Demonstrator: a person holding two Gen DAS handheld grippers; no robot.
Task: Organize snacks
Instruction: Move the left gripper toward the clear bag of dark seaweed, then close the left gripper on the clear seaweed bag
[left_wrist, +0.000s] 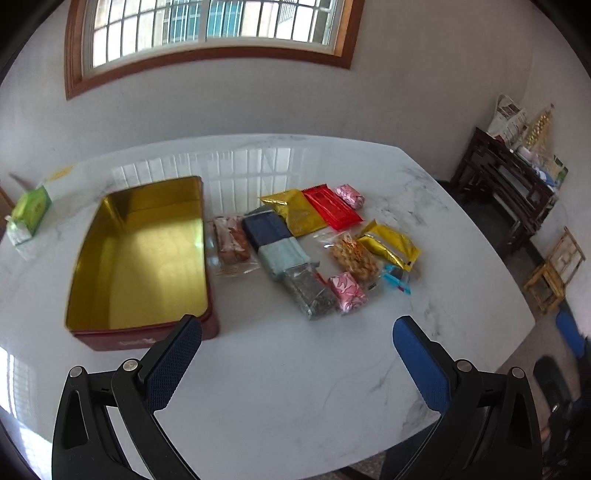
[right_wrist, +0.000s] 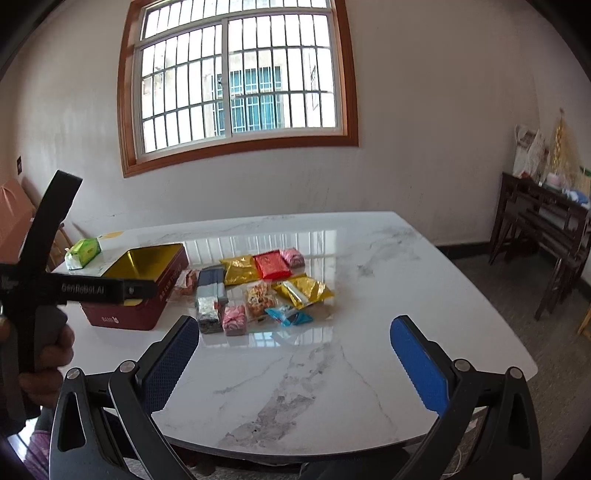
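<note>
1. Desk (left_wrist: 295, 369): white marble top, carrying every item listed below.
2. Far left edge: green tissue pack (left_wrist: 29, 216), well apart from the snacks.
3. Left of centre: open tin (left_wrist: 140, 258), red outside, gold inside, nothing in it.
4. Just right of the tin: clear bag of biscuits (left_wrist: 231, 242), then a dark blue packet (left_wrist: 266, 227), a pale blue packet (left_wrist: 286, 256) and a silver-grey packet (left_wrist: 310, 293) in a touching row running toward the camera.
5. Centre rear: gold pouch (left_wrist: 295, 210), red pouch (left_wrist: 330, 206) and a pink wrapped sweet (left_wrist: 350, 195), side by side.
6. Centre front: second pink sweet (left_wrist: 347, 291) beside the silver-grey packet; clear bag of nuts (left_wrist: 354, 256) behind it.
7. Right of group: smaller gold packet (left_wrist: 389, 245) and a blue wrapper (left_wrist: 397, 280).
8. Left claw (left_wrist: 297, 349): jaws spread wide, holding nothing, above bare desk near the tin's front corner.
9. Right claw (right_wrist: 295, 345): jaws spread wide, holding nothing, above bare desk nearer than the snacks.
10. Right wrist view, left edge: a hand (right_wrist: 48, 362) grips the other tool's handle.
</note>
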